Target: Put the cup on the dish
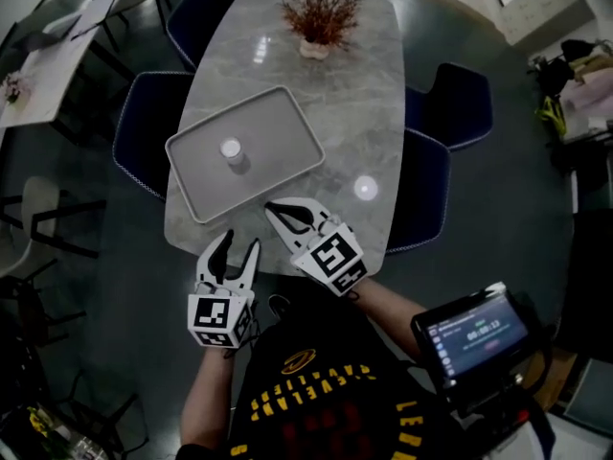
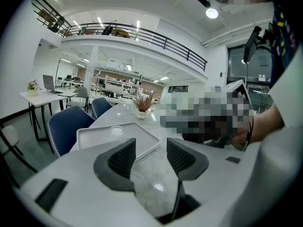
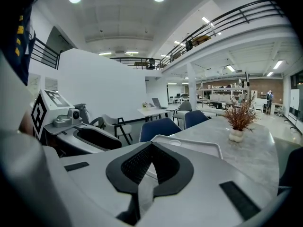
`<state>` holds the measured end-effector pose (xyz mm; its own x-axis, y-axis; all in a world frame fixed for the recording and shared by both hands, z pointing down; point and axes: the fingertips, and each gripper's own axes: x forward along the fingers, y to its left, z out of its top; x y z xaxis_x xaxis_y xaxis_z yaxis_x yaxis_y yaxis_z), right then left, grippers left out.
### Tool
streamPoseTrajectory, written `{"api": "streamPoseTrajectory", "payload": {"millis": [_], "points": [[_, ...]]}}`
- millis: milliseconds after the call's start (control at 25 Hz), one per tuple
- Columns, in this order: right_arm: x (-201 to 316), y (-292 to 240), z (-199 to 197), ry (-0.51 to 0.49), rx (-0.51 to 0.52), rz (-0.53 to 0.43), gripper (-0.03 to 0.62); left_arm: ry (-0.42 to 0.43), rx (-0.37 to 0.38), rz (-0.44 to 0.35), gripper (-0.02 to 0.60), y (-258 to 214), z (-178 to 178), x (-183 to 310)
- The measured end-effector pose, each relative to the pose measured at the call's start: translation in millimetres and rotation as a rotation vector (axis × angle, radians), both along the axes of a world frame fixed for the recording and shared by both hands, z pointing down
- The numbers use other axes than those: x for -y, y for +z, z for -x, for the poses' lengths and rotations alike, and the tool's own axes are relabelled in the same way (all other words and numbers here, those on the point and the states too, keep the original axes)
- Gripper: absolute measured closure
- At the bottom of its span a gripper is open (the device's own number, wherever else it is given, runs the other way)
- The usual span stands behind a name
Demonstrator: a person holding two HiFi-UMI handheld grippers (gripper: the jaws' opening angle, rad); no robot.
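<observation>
A small white cup (image 1: 231,149) stands upright inside a grey rectangular dish (image 1: 287,123) on the marble table (image 1: 354,94). In the left gripper view the cup (image 2: 116,129) shows as a low white shape on the dish (image 2: 142,143). In the right gripper view the cup (image 3: 174,143) sits on the dish (image 3: 208,149) beyond the jaws. My left gripper (image 1: 241,241) hovers at the table's near edge, open and empty. My right gripper (image 1: 274,209) sits just right of it, near the dish's front corner. Its jaws are shut with nothing between them.
A potted dried plant (image 1: 321,17) stands at the table's far end. Blue chairs (image 1: 144,123) flank the table on both sides. A small screen (image 1: 474,338) hangs at the person's right. Another desk (image 1: 48,65) stands far left.
</observation>
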<state>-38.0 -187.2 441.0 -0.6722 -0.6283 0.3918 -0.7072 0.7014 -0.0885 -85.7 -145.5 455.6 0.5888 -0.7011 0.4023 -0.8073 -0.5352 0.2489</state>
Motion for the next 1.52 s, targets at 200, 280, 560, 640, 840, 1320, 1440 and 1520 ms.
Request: {"api": "streamPoseTrajectory", "payload": {"millis": [200, 280, 560, 640, 840, 1320, 1440, 1520], "points": [[-25.0, -17.6, -2.9, 0.001, 0.030, -0.027, 0.588, 0.011, -0.010, -0.004, 0.374, -6.3, -5.9, -26.2], [-29.0, -23.5, 3.2, -0.009, 0.040, -0.039, 0.588, 0.002, -0.016, -0.012, 0.374, -10.0, -0.2, -29.4], [-59.5, -48.2, 9.2, -0.024, 0.045, -0.075, 0.588, -0.049, -0.071, -0.072, 0.374, -58.7, 14.6, -46.9], [-64.5, -53.3, 14.6, -0.029, 0.060, -0.093, 0.588, -0.064, -0.078, -0.095, 0.374, -69.4, 23.7, -50.6], [-80.8, -66.3, 23.4, -0.046, 0.077, -0.133, 0.588, -0.087, -0.086, -0.140, 0.374, -85.8, 37.7, -66.0], [-120.6, -86.9, 14.1, -0.035, 0.122, -0.160, 0.588, -0.031, -0.063, -0.209, 0.374, -93.6, 25.4, -104.0], [-126.6, -86.1, 5.4, -0.015, 0.126, -0.170, 0.588, -0.029, -0.064, -0.227, 0.374, -102.3, 21.6, -107.3], [-129.8, -90.2, 1.9, -0.008, 0.125, -0.183, 0.588, -0.021, -0.062, -0.235, 0.374, -102.9, 18.9, -110.8]]}}
